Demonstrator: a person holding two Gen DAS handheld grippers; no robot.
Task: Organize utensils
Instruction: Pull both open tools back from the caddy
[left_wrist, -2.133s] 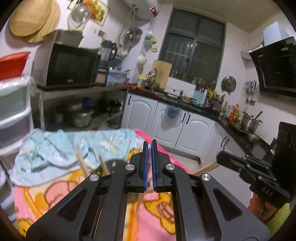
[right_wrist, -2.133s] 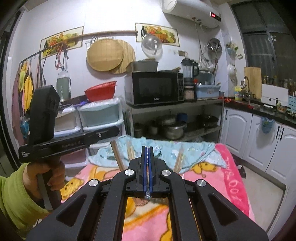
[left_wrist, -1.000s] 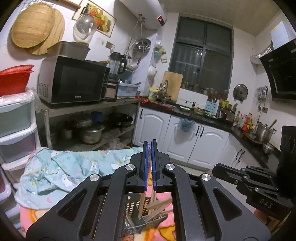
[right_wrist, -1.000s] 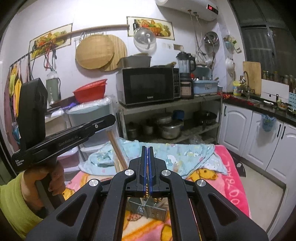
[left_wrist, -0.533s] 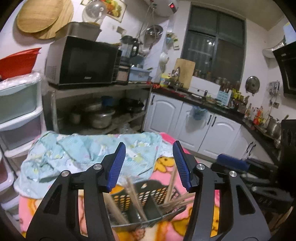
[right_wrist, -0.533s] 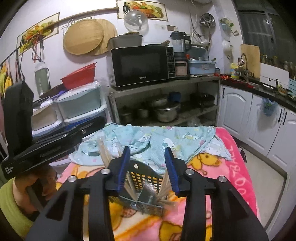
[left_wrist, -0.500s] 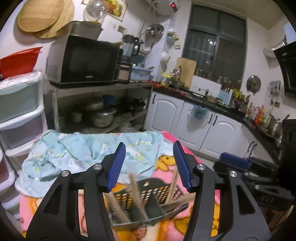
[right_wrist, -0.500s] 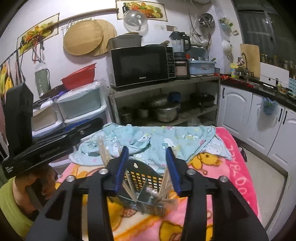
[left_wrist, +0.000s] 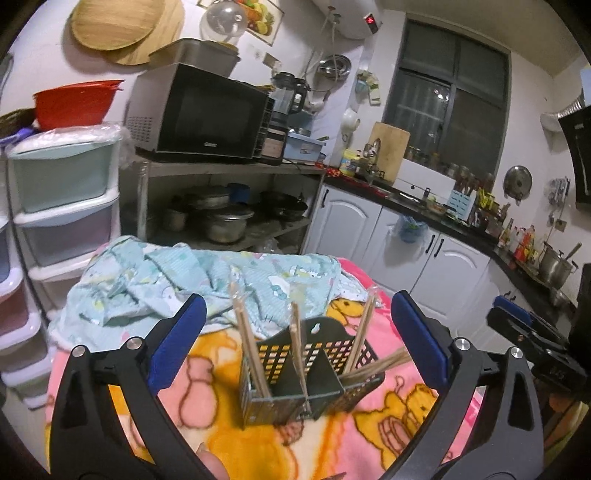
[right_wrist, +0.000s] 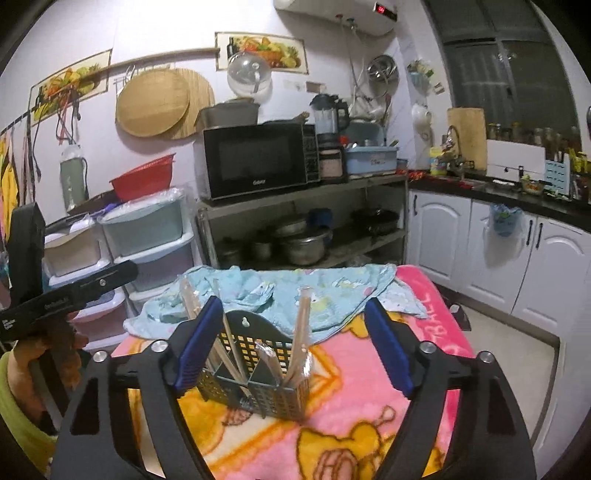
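A dark perforated utensil caddy (left_wrist: 295, 384) (right_wrist: 255, 391) with compartments stands on the pink cartoon blanket (left_wrist: 399, 417) (right_wrist: 369, 417). Several wrapped wooden chopsticks (left_wrist: 247, 339) (right_wrist: 301, 332) lean in its compartments. My left gripper (left_wrist: 295, 332) hangs above and in front of the caddy, jaws opening wide, nothing pressed between the blue pads (left_wrist: 177, 332). My right gripper (right_wrist: 295, 343) looks at the caddy from the other side, jaws also opening, pads (right_wrist: 388, 354) clear of the chopsticks. Each gripper shows at the edge of the other's view.
A crumpled light-blue cloth (left_wrist: 184, 280) (right_wrist: 295, 291) lies on the blanket behind the caddy. Plastic drawers (left_wrist: 59, 206), a shelf with a microwave (right_wrist: 258, 158) and pots, and white cabinets (right_wrist: 517, 254) surround the table. A hand in a green sleeve (right_wrist: 22, 406) holds the left gripper.
Both grippers went from shut on chopsticks to wide open and sank toward the caddy. The chopsticks they held now stand loose in the caddy.
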